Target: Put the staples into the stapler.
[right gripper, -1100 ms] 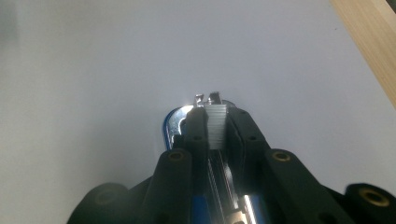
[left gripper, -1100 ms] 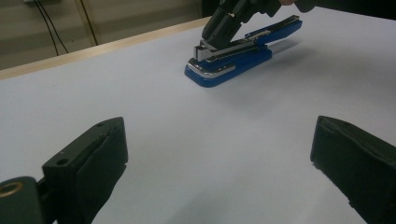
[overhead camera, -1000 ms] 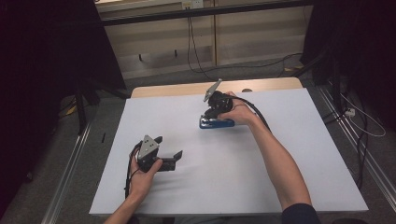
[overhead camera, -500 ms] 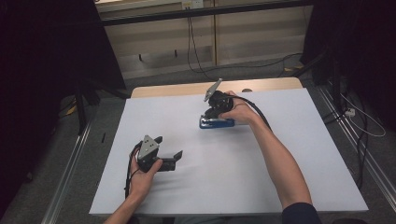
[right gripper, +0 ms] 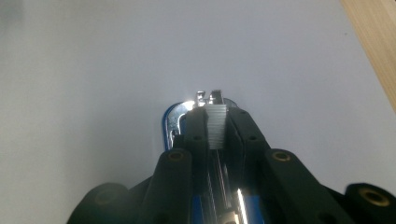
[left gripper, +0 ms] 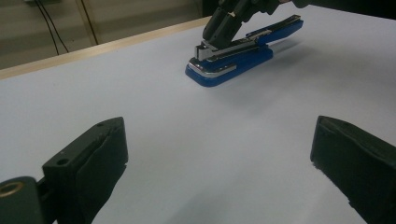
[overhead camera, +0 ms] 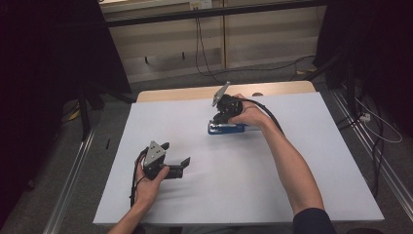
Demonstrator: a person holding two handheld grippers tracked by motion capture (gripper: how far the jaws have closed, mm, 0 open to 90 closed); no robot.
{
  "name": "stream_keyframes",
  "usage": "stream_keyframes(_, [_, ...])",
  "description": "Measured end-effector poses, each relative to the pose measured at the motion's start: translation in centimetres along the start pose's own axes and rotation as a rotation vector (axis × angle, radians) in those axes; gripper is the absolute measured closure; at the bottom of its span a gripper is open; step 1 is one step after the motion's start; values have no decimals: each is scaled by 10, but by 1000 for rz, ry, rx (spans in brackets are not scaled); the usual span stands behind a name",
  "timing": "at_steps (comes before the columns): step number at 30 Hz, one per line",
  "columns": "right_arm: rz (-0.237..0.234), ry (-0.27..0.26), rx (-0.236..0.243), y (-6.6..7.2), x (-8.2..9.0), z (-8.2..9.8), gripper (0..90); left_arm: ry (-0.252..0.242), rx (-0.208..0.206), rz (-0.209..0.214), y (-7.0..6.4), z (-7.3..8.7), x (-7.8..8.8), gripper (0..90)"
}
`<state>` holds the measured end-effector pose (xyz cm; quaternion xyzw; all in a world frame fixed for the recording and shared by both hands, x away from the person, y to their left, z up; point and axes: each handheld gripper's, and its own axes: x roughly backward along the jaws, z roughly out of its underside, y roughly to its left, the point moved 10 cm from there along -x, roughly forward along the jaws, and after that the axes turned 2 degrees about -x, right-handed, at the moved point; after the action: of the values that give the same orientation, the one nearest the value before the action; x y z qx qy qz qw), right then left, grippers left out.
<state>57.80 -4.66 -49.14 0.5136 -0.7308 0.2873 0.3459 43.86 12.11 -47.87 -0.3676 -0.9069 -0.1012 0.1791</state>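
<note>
A blue stapler [overhead camera: 229, 128] with a chrome top lies on the white table sheet [overhead camera: 292, 190], right of centre and towards the far side. My right gripper [overhead camera: 220, 119] points down at the stapler's front end, shut on its metal upper part [right gripper: 212, 116]. In the left gripper view the stapler [left gripper: 233, 63] has its blue upper arm tilted up at the rear, with the right gripper's black jaws [left gripper: 219, 30] pinching the front. My left gripper [overhead camera: 176, 153] rests low near the front left, jaws wide open [left gripper: 219, 149] with only bare sheet between them, pointing towards the stapler.
A strip of wooden tabletop [overhead camera: 195, 92] shows along the far edge of the sheet. Metal rails [overhead camera: 73, 170] run along both sides of the table. Cables [overhead camera: 375, 126] lie on the floor to the right, and dark curtains stand at both sides.
</note>
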Motion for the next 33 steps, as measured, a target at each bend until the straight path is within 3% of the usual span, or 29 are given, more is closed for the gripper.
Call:
stream_keyframes(8, [10, 8, 11, 0, -1, 0, 793, 0, 1, -4, 1, 0, 0, 42])
stream_keyframes(33, [12, 0, -18, 0, 0, 0, 758, -1, 3, -1, 0, 0, 0, 42])
